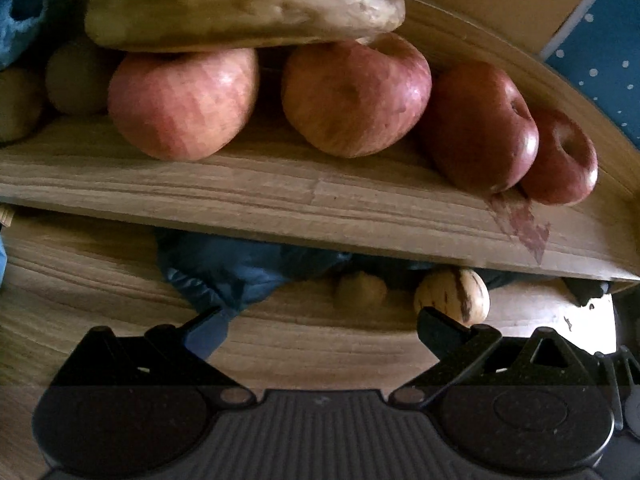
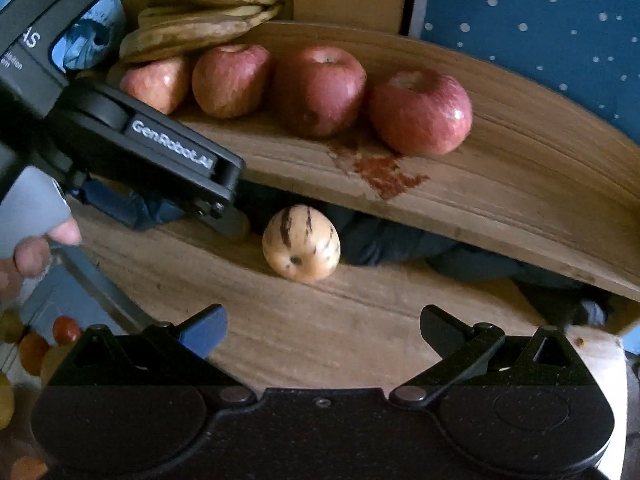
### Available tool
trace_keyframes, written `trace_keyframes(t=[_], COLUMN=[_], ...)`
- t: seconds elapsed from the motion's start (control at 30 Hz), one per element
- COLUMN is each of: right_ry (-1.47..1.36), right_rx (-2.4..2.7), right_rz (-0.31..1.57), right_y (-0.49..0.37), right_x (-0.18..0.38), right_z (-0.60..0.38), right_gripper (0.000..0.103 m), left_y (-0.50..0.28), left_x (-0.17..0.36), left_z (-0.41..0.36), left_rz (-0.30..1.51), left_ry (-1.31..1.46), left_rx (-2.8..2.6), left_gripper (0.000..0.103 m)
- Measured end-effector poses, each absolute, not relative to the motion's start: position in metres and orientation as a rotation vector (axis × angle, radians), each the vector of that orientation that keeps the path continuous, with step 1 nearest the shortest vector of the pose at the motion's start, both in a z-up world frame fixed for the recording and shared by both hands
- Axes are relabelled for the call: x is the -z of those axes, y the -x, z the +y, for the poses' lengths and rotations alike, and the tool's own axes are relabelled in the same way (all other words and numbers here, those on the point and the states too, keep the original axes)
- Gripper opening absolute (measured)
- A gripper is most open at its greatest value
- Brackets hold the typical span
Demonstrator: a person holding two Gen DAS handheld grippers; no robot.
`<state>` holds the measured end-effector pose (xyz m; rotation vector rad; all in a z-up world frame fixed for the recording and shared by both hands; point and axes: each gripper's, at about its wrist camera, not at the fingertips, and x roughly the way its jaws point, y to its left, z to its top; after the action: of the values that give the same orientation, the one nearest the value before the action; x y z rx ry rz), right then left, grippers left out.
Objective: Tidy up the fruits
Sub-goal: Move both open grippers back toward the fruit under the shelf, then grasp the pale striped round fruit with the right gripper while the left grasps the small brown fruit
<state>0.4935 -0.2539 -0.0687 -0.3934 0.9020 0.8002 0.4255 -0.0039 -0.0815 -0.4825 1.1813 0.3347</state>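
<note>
Several red apples (image 1: 352, 98) (image 2: 320, 88) sit in a row on a wooden upper shelf (image 1: 280, 196) (image 2: 500, 184), with browned bananas (image 1: 240, 12) (image 2: 192, 28) behind them. A pale striped fruit (image 2: 301, 243) (image 1: 454, 294) lies on the lower wooden shelf, and a second pale fruit (image 1: 360, 290) lies left of it. My left gripper (image 1: 320, 320) is open and empty, just in front of these fruits. It shows in the right wrist view (image 2: 224, 216), reaching under the upper shelf. My right gripper (image 2: 322, 328) is open and empty, a short way back from the striped fruit.
Dark blue cloth (image 1: 240, 268) (image 2: 400, 240) lies at the back of the lower shelf. A red stain (image 2: 384, 176) marks the upper shelf. Greenish round fruits (image 1: 76, 76) sit left of the apples. More small fruits (image 2: 36, 344) lie low at the left. A blue dotted panel (image 2: 540, 20) stands behind.
</note>
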Motion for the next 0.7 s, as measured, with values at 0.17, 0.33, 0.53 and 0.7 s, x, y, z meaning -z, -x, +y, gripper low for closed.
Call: trace_keyframes(t=[0.17,0.33,0.53,0.7], right_ry=[0.375,0.379,0.378,0.397], right_rx=[-0.825,-0.848,-0.881,-0.901], right_rz=[0.897,0.900,0.911,0.903], right_y=[-0.504,-0.510,-0.512,-0.514], right_x=[0.075,0.082,0.085,0.087], right_z=[-0.246,-0.239,-0.229,-0.224], right_gripper=[0.094,0.088,0.084,0.079], left_y=[-0.428,-0.427,-0.424,-0.423], left_x=[0.087,0.088,0.090,0.091], left_z=[-0.009,-0.007,-0.014,-0.023], left_rz=[1.174,1.156,1.159,1.147], left_ry=[0.498,0.497,0.512,0.524], left_rx=[-0.346,-0.339,-0.333,-0.311], left_gripper=[0.102,0.094,0.082,0.073])
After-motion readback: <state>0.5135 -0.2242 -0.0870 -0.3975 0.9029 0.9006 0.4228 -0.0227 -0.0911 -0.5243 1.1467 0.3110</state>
